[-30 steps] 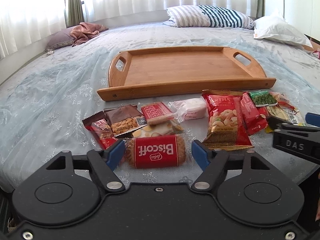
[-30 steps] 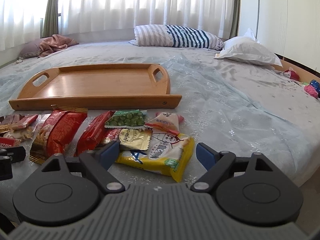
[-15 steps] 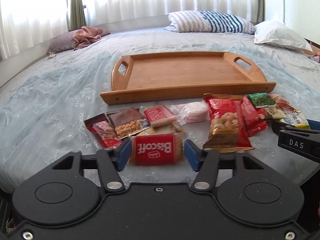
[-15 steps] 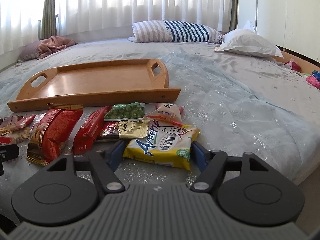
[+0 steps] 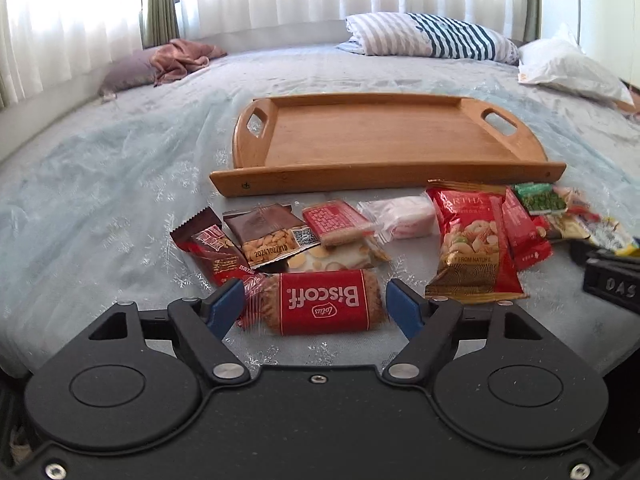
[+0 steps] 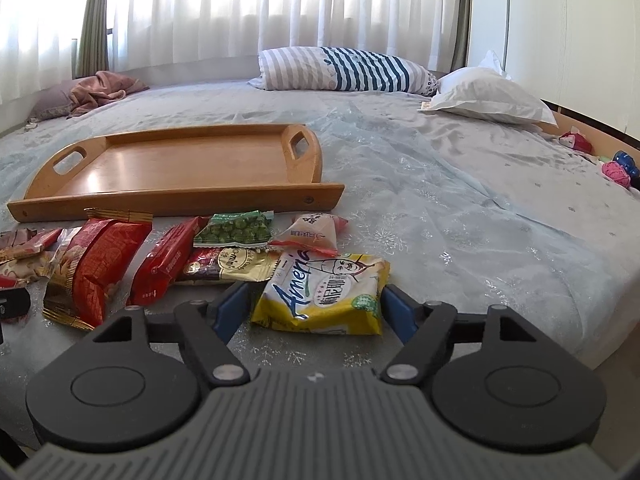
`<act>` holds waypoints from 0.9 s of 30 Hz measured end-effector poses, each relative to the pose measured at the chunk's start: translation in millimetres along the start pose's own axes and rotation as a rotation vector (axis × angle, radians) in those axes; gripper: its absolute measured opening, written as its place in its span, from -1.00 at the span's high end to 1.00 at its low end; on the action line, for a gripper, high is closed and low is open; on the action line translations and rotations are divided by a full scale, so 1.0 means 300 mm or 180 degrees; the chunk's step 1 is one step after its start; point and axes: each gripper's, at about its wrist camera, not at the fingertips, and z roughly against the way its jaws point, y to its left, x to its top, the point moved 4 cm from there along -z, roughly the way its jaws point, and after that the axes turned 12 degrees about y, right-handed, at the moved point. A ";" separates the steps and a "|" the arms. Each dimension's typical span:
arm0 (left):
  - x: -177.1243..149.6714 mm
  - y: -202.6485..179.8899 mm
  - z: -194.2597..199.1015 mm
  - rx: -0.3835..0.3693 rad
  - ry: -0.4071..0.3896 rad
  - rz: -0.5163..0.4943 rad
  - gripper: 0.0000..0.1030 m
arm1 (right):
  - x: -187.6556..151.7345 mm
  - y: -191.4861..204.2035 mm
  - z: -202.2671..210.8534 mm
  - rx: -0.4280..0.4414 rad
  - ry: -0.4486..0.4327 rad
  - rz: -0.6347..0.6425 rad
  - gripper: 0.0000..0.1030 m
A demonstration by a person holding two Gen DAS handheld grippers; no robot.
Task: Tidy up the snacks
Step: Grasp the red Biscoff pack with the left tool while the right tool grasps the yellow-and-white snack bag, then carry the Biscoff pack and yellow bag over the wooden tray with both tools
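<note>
A wooden tray (image 5: 384,176) lies on the bed with nothing on it. In front of it is a row of snack packets. A red Biscoff packet (image 5: 320,300) lies on the bedspread between the blue fingers of my left gripper (image 5: 314,304); its jaws are opening and the pads stand just off the packet. A yellow noodle-snack packet (image 6: 324,296) lies between the fingers of my right gripper (image 6: 314,308), which is also opening, with its pads clear of the wrapper. The right gripper's black body (image 5: 608,280) shows at the right edge of the left wrist view.
Other packets lie between the two: a red nut bag (image 5: 468,240), a green pea packet (image 6: 236,230), brown and red bars (image 5: 212,252), a pink-white sweet (image 5: 404,220). Pillows (image 6: 352,70) sit at the far side. The bed's edge drops off at the right (image 6: 580,320).
Both grippers' jaws narrowed around their packets half a second ago and have now spread apart again. The Biscoff and the yellow packet still lie on the bed.
</note>
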 end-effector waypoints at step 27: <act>-0.016 -0.017 0.014 0.0069 0.0006 -0.0102 -0.51 | 0.021 -0.047 0.075 -0.0022 -0.0167 -0.0101 -0.12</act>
